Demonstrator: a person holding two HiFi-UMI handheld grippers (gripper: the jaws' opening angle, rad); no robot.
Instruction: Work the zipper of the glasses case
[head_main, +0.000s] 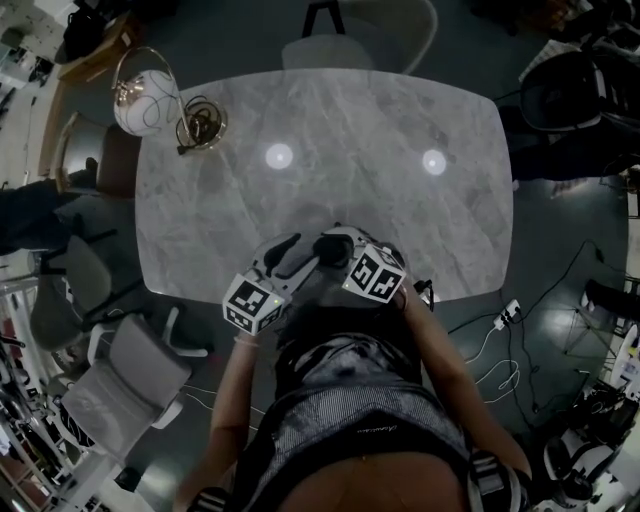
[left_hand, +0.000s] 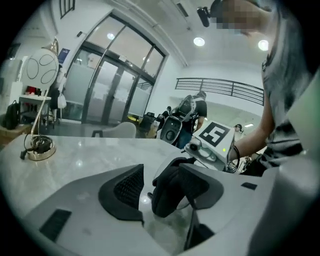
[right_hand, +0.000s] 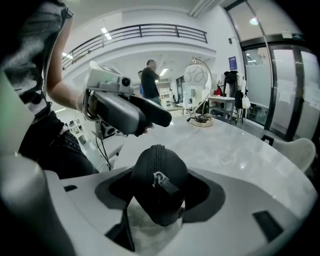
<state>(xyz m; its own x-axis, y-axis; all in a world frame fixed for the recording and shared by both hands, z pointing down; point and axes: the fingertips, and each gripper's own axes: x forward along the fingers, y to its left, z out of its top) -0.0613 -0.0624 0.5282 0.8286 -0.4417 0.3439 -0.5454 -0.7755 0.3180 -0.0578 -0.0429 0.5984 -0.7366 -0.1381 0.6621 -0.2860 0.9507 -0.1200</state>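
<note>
Glasses case (right_hand: 159, 175) clenched end-on in my right gripper (right_hand: 159, 197) fingers over desk (right_hand: 240, 150) edge, zipper pull (right_hand: 163, 182) exposed. Fingers of left gripper (left_hand: 161, 192) released, case end between them. Next: pinch pull, draw along track.

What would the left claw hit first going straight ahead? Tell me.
The glasses case, held by the right claw: it lies between the open jaws of the left claw, close against one side.
</note>
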